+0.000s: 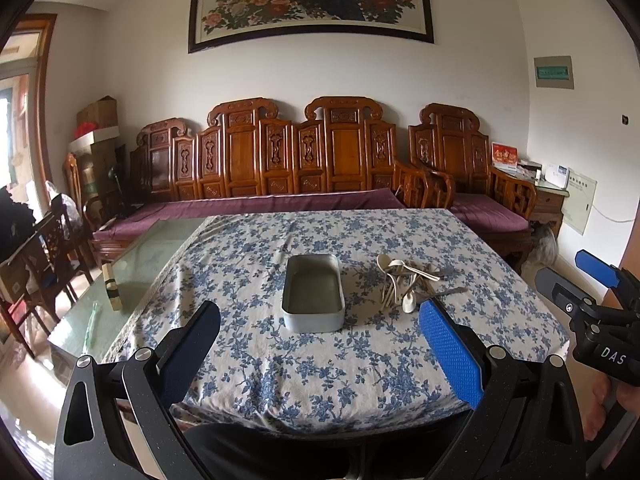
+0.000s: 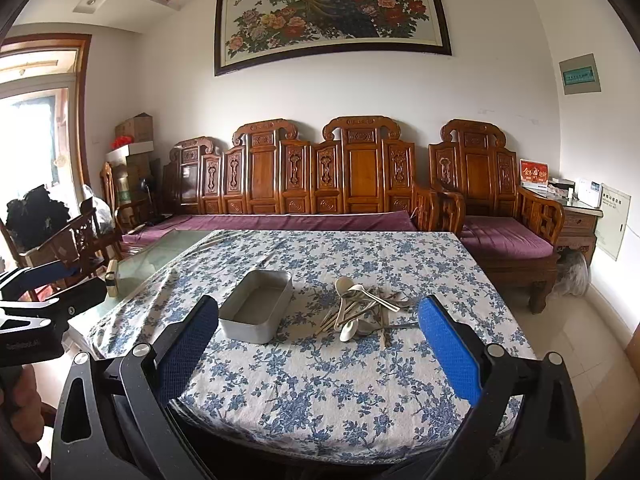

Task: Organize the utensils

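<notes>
Both grippers, left gripper (image 1: pixel 318 350) and right gripper (image 2: pixel 316 344), gape wide, empty; tangled spoon pile (image 2: pixel 362 308) looks slick and light, so grab handles, drop in the tin (image 2: pixel 256 310).

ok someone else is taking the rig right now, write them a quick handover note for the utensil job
Left gripper: open, empty, held over the near edge of the table.
Right gripper: open, empty, also at the near edge, facing the pile.
Metal tin: on the floral tablecloth near the table's middle, nothing visible inside.
Utensil pile: white spoons and metal cutlery tangled in one heap just right of the tin, apart from it.
Done: nothing sorted yet.
Left: probably pick pieces off the heap one by one and lay them in the tin; the right gripper looks nearer the pile.
</notes>
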A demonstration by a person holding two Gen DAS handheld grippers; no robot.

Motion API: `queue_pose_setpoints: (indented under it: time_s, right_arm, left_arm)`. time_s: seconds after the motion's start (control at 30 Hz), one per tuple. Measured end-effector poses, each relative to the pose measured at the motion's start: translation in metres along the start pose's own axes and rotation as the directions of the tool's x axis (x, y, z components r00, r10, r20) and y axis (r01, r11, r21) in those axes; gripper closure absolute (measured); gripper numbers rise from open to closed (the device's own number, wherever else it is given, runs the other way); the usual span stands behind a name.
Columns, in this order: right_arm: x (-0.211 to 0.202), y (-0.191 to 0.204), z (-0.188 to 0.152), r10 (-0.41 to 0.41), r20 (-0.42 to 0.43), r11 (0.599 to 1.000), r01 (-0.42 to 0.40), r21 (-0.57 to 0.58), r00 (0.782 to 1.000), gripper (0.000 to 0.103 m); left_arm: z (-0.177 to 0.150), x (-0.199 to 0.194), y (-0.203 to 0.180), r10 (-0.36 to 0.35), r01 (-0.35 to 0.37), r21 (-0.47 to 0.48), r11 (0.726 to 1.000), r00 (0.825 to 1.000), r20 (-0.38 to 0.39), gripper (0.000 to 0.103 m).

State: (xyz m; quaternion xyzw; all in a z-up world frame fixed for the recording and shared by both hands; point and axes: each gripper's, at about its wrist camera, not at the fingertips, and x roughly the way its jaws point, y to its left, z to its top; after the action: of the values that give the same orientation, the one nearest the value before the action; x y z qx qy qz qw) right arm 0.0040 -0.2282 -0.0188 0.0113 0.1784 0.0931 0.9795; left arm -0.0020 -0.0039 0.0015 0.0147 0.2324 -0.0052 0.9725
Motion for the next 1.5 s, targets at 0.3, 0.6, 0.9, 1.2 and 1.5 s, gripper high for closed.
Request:
queue_pose_setpoints:
  time_s: [0.3, 0.6, 0.9, 1.2, 1.5]
  right_arm:
    - [0.000, -0.001, 0.000, 0.001, -0.001, 1.000, -0.001, 0.001, 1.000, 0.003]
    - [0.000, -0.001, 0.000, 0.001, 0.000, 1.000, -0.001, 0.001, 1.000, 0.003]
    - [0.000, -0.002, 0.000, 0.001, -0.001, 1.000, -0.001, 0.002, 1.000, 0.003]
    - [0.002, 0.001, -0.004, 0.003, -0.010, 1.000, -0.003, 0.001, 1.000, 0.003]
    - [0.032, -0.006, -0.011, 0.038, -0.066, 0.999, -0.039, -0.015, 0.997, 0.003]
  left_arm:
    - [0.004, -0.005, -0.001, 0.000, 0.000, 0.000, 1.000, 1.000, 0.001, 0.006]
    - [0.007, -0.009, -0.003, 0.000, 0.000, 0.001, 1.000, 1.000, 0.003, 0.006]
    - [0.009, -0.010, -0.004, 0.000, 0.000, 0.002, 1.000, 1.000, 0.003, 0.006]
    - [0.011, -0.003, -0.010, -0.007, 0.008, 0.007, 1.000, 1.000, -0.016, 0.006]
    - [-0.002, 0.045, -0.007, -0.038, 0.042, 0.036, 0.998, 0.993, -0.109, 0.006]
